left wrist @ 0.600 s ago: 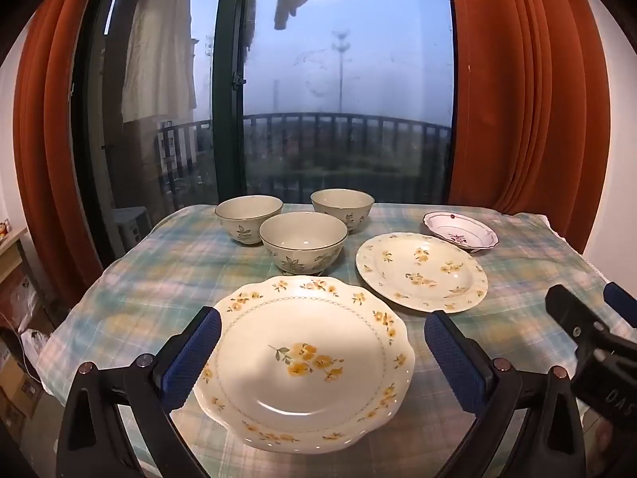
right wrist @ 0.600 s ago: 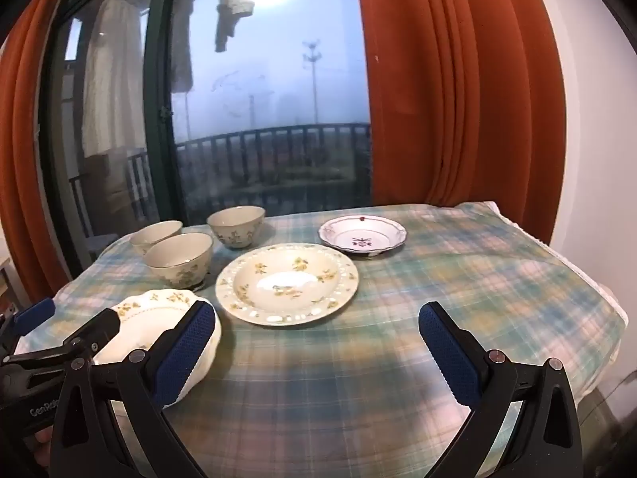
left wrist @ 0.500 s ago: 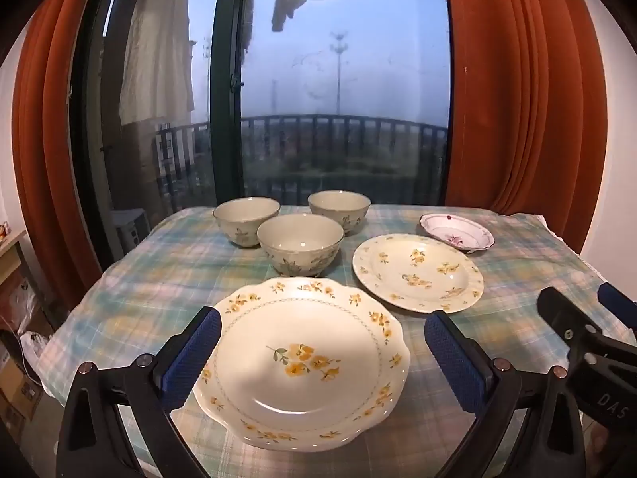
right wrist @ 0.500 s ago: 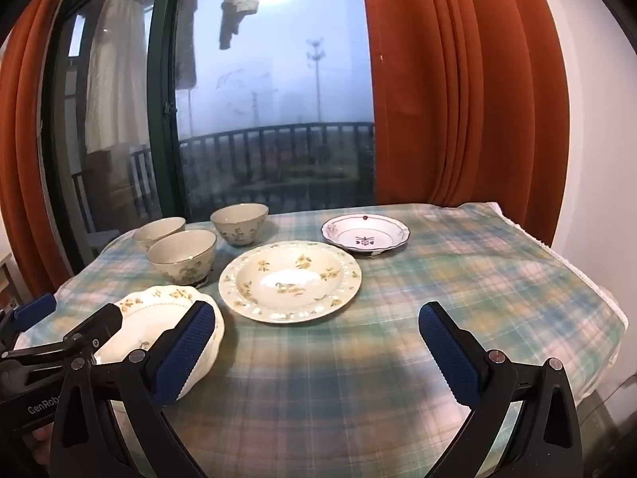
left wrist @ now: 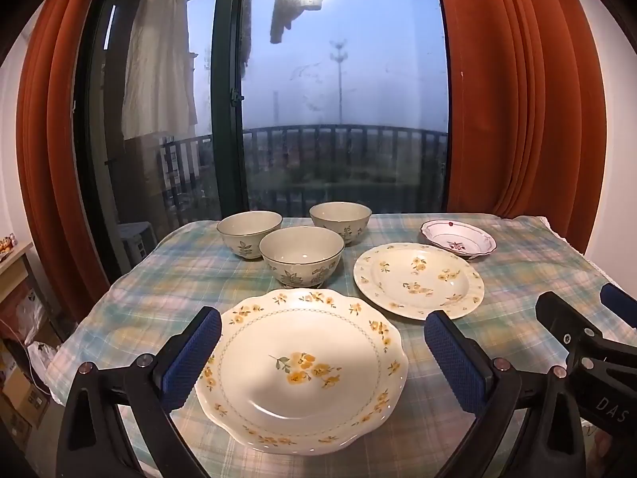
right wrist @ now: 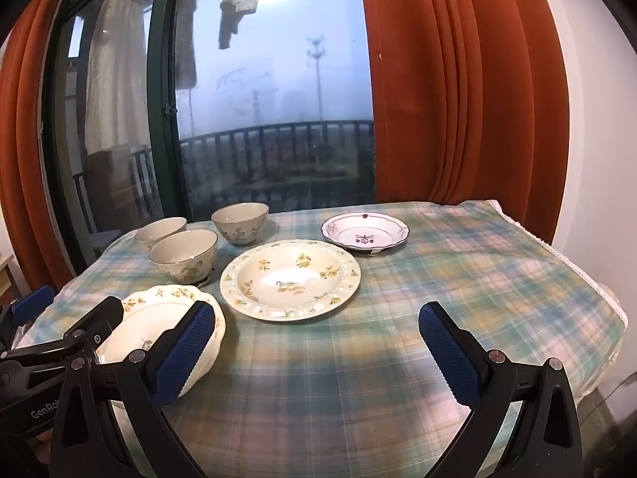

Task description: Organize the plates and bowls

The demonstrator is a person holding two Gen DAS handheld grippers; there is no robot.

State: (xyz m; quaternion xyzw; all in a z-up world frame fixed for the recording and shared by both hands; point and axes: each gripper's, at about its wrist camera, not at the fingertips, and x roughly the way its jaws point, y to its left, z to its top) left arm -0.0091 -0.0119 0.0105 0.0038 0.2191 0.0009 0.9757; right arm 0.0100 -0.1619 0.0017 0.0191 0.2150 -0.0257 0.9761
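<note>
A large scalloped plate with yellow flowers (left wrist: 302,362) lies at the table's near side, between and beyond the open jaws of my left gripper (left wrist: 322,354), untouched. Behind it to the right sits a round yellow-flowered deep plate (left wrist: 418,279), and farther back a small white plate with a red motif (left wrist: 458,238). Three cream bowls cluster at the back: nearest (left wrist: 301,255), left (left wrist: 249,233), rear (left wrist: 340,221). My right gripper (right wrist: 316,354) stands open over bare cloth, with the scalloped plate (right wrist: 159,310) at its left finger and the deep plate (right wrist: 290,279) ahead.
A green plaid cloth (right wrist: 458,279) covers the table, whose right edge (right wrist: 597,298) falls off near a white wall. Orange curtains (left wrist: 517,119) and a dark glass balcony door (left wrist: 338,119) stand behind. Boxes and bags (left wrist: 20,338) lie on the floor at left.
Both views have shifted slightly, with the dishes sitting a little lower and leftward in frame; both grippers stay open and no dish has moved.
</note>
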